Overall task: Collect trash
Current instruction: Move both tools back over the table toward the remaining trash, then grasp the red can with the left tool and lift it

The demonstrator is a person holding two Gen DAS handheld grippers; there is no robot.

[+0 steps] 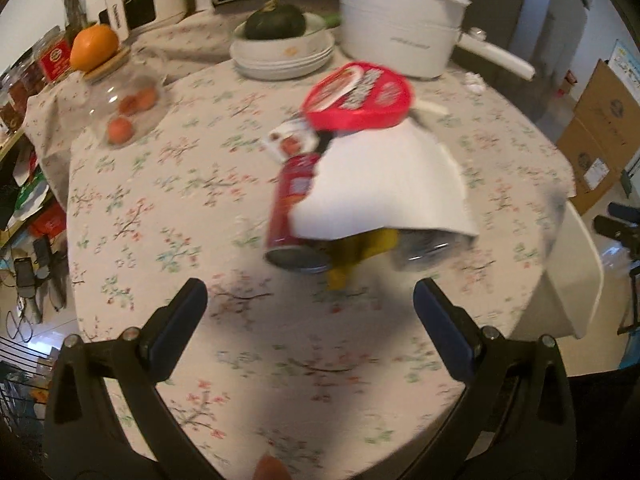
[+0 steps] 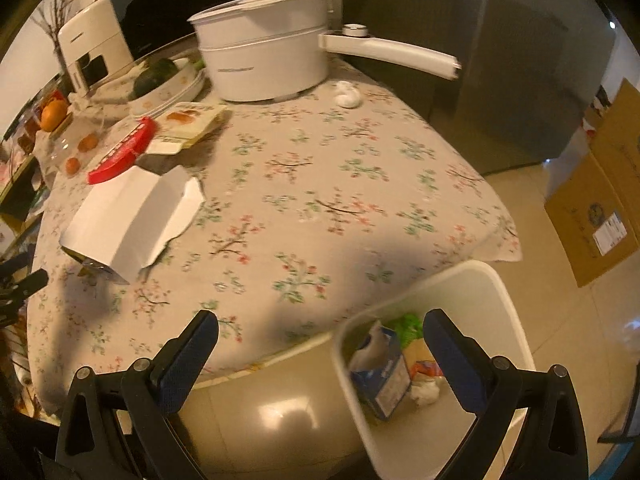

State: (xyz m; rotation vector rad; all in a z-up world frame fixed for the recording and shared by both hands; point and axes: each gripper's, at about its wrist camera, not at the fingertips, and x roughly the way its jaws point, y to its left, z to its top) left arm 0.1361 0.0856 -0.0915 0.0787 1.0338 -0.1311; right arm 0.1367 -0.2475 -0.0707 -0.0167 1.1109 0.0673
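Note:
A heap of trash lies on the flowered tablecloth [image 1: 168, 208]: a red tube can [image 1: 290, 208] on its side, a white folded paper [image 1: 388, 184] over it, a yellow peel [image 1: 360, 256], a red round lid [image 1: 358, 94] and a snack wrapper [image 1: 288, 140]. My left gripper [image 1: 310, 292] is open and empty, just short of the heap. My right gripper [image 2: 320, 328] is open and empty, above the white trash bin [image 2: 508, 300], which holds a blue carton [image 2: 384, 376] and crumpled scraps. The white paper [image 2: 128, 216], the red lid [image 2: 120, 152] and the wrapper [image 2: 188, 124] also show in the right wrist view. A crumpled tissue [image 2: 347, 94] lies near the pot.
A white electric pot [image 1: 392, 28] with a long handle, stacked plates with a dark squash [image 1: 276, 24], a glass jar [image 1: 124, 100] topped by an orange, and a white appliance stand at the table's back. The bin stands by the table's right edge [image 1: 576, 272]. Cardboard boxes [image 2: 596, 200] stand on the floor.

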